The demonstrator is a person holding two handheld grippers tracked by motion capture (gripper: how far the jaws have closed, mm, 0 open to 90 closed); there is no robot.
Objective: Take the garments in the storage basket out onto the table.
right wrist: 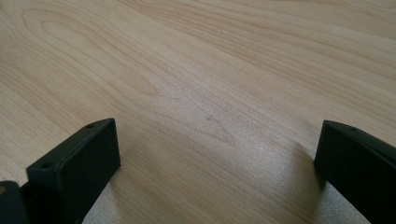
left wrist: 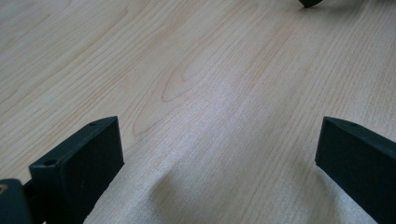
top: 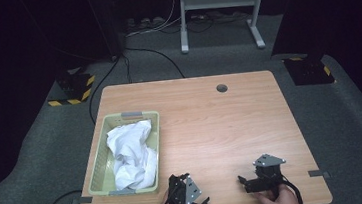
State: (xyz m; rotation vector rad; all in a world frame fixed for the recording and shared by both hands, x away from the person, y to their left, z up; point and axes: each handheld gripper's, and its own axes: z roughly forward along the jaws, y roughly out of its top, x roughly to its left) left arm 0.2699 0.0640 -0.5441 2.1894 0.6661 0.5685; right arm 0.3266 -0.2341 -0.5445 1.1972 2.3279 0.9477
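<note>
A pale green basket (top: 99, 166) stands at the table's left side with crumpled white cloth (top: 131, 153) piled in it. My left gripper (top: 188, 197) rests at the front edge, just right of the basket, held by a hand. My right gripper (top: 256, 177) sits further right on the same edge, also in a hand. In the left gripper view its own black jaws stand wide apart over bare wood, left gripper (left wrist: 219, 154) open with nothing between them. The right gripper (right wrist: 217, 151) looks the same in its own view, open over bare wood.
The wooden table (top: 211, 124) has a round cable hole (top: 222, 87) near its far edge. Grey carpet surrounds it. A white metal stand (top: 220, 8) and cables lie on the floor behind, with yellow-black striped bases at the back left and right.
</note>
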